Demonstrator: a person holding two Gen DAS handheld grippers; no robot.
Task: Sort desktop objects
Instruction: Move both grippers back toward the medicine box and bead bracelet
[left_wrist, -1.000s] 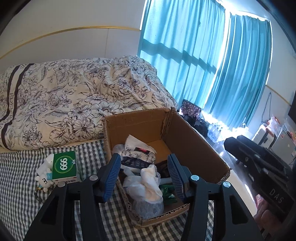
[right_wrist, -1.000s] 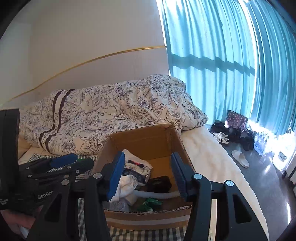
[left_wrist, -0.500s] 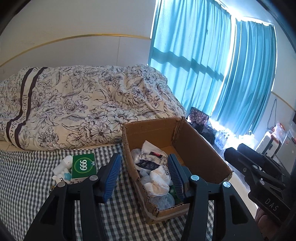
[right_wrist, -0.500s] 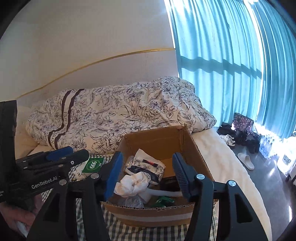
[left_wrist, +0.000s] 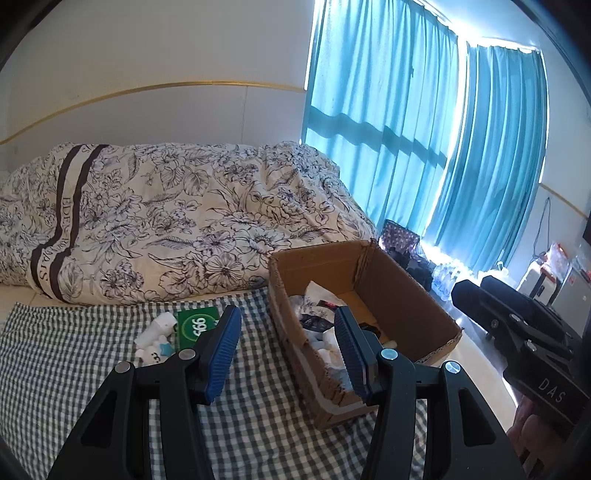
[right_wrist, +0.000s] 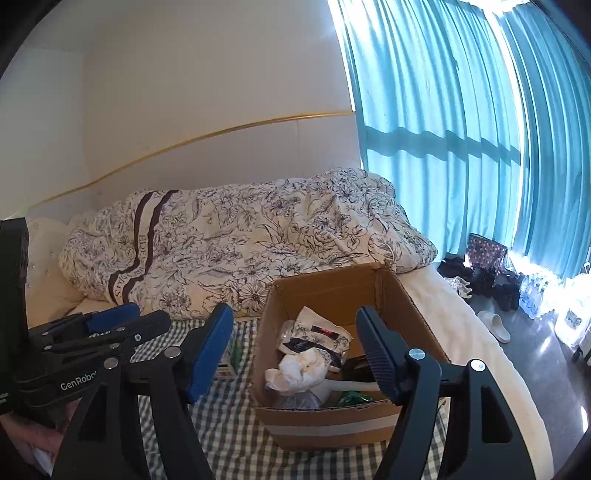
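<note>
1. Hovering over the checked cloth (left_wrist: 258, 424), the left gripper (left_wrist: 286, 354) has its jaws spread wide with nothing between them.
2. Just right of that gap sits the cardboard box (left_wrist: 402, 295), its near left wall lying behind the right-hand jaw.
3. Beyond the left-hand jaw's tip lies a green packet (left_wrist: 194, 326), touching a small white toy figure (left_wrist: 155, 338) on the cloth.
4. The right gripper (right_wrist: 293, 350) is likewise released, its blue pads well apart and empty.
5. Between those jaws, farther ahead, the box (right_wrist: 332, 424) stands open with a crumpled white wad (right_wrist: 299, 371), a printed pouch (right_wrist: 317, 332) and something green (right_wrist: 351, 398) inside.
6. Past the box in both views a floral duvet (right_wrist: 240, 243) is heaped against the wall.
7. Off to the right of the jaws hang turquoise curtains (right_wrist: 461, 129), with shoes (right_wrist: 495, 325) on the floor below.
8. A person's hand (left_wrist: 532, 432) shows at the left view's right edge, under the other gripper's body.
</note>
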